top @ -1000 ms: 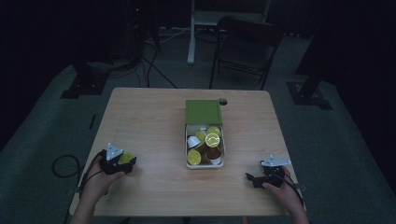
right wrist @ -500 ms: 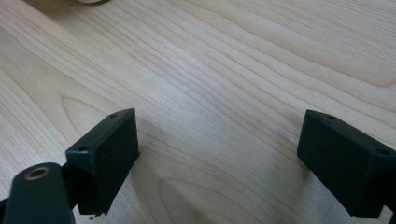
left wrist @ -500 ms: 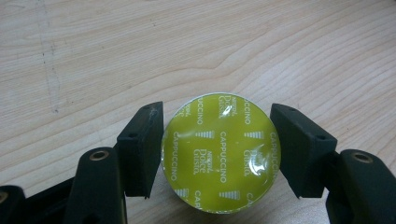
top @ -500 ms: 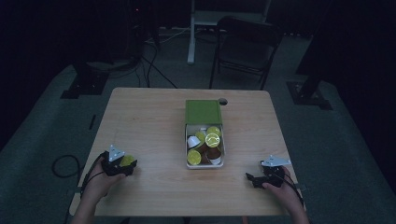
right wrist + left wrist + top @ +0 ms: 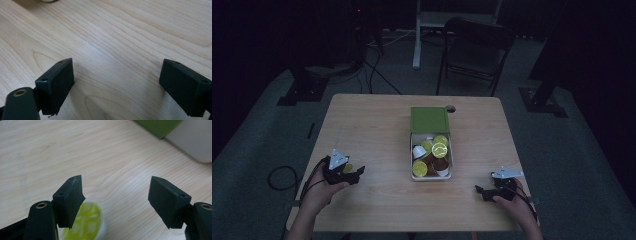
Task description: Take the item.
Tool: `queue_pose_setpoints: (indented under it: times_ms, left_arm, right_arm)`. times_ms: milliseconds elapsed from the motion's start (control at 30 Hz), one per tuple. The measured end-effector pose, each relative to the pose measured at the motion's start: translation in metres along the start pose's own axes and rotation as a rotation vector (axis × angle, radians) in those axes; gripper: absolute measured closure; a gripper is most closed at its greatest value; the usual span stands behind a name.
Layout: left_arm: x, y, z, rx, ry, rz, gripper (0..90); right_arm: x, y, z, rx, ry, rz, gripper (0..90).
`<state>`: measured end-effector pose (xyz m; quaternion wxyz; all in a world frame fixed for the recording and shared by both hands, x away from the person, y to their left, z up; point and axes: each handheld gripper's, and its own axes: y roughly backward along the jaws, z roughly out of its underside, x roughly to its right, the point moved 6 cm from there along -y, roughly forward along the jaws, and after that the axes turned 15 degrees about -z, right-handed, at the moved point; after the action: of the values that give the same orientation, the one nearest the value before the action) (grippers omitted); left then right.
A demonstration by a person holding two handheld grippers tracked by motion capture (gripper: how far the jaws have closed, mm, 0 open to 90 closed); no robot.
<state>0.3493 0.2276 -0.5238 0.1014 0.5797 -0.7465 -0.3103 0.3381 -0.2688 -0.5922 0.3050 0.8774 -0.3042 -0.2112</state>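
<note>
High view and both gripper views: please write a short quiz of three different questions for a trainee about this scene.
1. True or false: the left gripper is shut on the capsule.
2. Multiple choice: where does the green lid lie? A) at the far end of the box, B) at the table's left edge, C) under the right gripper.
3. Fill in: between the right gripper's jaws there is only bare ___.

Key
1. False. Its jaws have just been opening; the capsule sits on the table below the left-hand jaw, released.
2. A.
3. Table: open jaws, nothing held.
</note>
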Motion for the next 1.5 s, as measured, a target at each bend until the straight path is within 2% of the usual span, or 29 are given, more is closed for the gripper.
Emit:
queue_pose_setpoints:
  times_ms: [300,667,700,967,1000,1500]
  left_arm:
    - [0.032,0.002,-0.016,0.054,-0.033,0.113,29.2]
    - [0.059,0.000,-0.013,0.048,-0.071,0.198,30.7]
    - [0.066,-0.001,-0.012,0.046,-0.074,0.218,30.6]
    - [0.083,0.001,-0.013,0.059,-0.104,0.271,29.9]
    - [0.088,0.001,-0.012,0.056,-0.112,0.289,29.5]
    - [0.114,0.000,0.001,0.032,-0.150,0.345,25.2]
  right_arm:
    - [0.000,0.000,0.000,-0.001,-0.001,0.000,12.0]
    - [0.000,0.000,0.000,-0.001,0.000,0.000,12.0]
    - [0.000,0.000,0.000,0.000,-0.001,0.000,12.0]
    - [0.000,0.000,0.000,0.000,0.000,0.000,12.0]
    - [0.000,0.000,0.000,0.000,-0.001,0.000,12.0]
    - [0.000,0.000,0.000,0.001,0.002,0.000,12.0]
